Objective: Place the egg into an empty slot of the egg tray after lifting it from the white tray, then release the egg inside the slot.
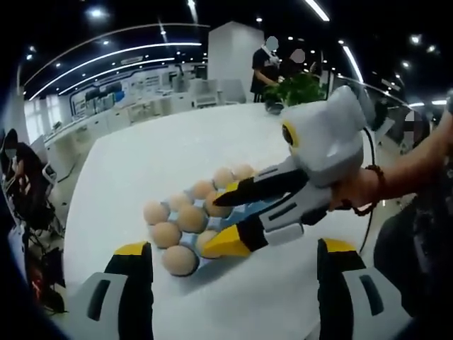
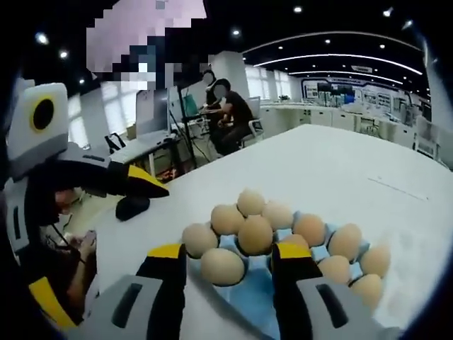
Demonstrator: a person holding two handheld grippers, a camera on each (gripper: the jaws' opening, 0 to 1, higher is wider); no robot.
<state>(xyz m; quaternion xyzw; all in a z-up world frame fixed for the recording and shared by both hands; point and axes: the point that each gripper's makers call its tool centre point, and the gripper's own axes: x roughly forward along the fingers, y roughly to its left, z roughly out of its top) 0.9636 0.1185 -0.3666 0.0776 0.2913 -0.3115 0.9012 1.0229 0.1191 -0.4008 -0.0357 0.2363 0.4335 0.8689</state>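
A blue egg tray [image 1: 185,200] with several brown eggs lies on the white table [image 1: 163,149]. My right gripper [image 1: 214,225] reaches in from the right, its yellow-and-black jaws straddling the tray's near eggs. In the right gripper view the right gripper [image 2: 228,273] stands open around one egg [image 2: 223,265], which rests in a near slot of the egg tray [image 2: 258,297] with a gap to each jaw. My left gripper [image 1: 233,280] is held wide open in front of the tray with nothing between its jaws. One of its fingers [image 2: 134,180] shows at the left.
A hand [image 1: 368,185] with a bracelet holds the right gripper. A potted plant [image 1: 297,88] stands at the table's far edge. A small black object [image 2: 131,207] lies on the table left of the tray. People sit at desks beyond.
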